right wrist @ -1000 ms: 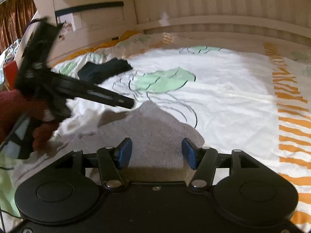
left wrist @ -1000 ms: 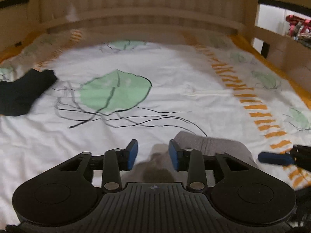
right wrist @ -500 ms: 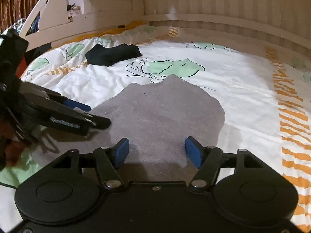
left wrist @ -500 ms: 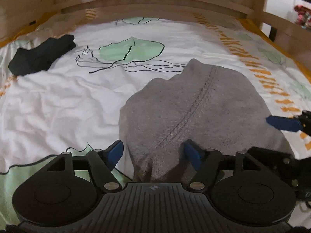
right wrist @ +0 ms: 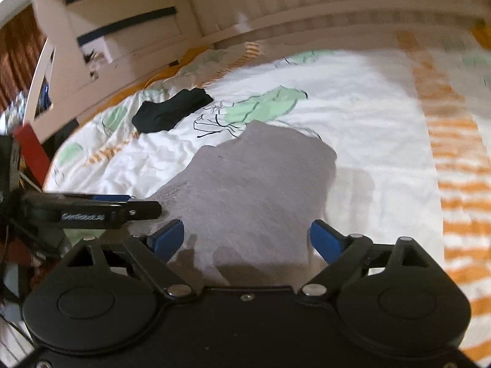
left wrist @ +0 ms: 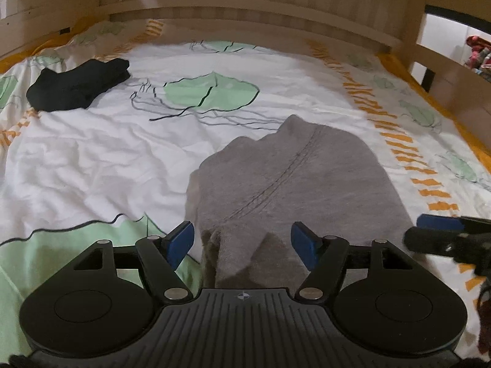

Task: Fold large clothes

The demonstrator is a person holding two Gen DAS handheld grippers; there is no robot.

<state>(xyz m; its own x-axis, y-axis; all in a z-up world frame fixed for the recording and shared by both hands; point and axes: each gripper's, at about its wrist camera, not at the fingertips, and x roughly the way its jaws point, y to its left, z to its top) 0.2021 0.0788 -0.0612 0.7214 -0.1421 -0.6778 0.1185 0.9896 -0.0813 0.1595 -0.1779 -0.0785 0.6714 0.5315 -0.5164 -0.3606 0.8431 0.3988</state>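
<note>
1. We are holding the left gripper (left wrist: pixel 242 239) wide, nothing gripped; a second ago it was narrow.
2. We are keeping the right gripper (right wrist: pixel 245 239) wide, empty.
3. The grey garment (left wrist: pixel 291 184), now spread at lower centre, is lying ready for folding.
4. A black garment (left wrist: pixel 76 87), upper left, is sitting well apart; nothing is blocking.

the left tool (left wrist: pixel 242 239) is spread wide, its blue pads (left wrist: pixel 181 239) well apart, nothing pinched between them. the right tool (right wrist: pixel 245 239) is likewise spread wide with blue pads (right wrist: pixel 325 239) apart and holding nothing. each shows in the other's view: the right tool's tip enters from the right edge, the left tool's finger from the left edge, both pointing inward, side by side and level.
</note>
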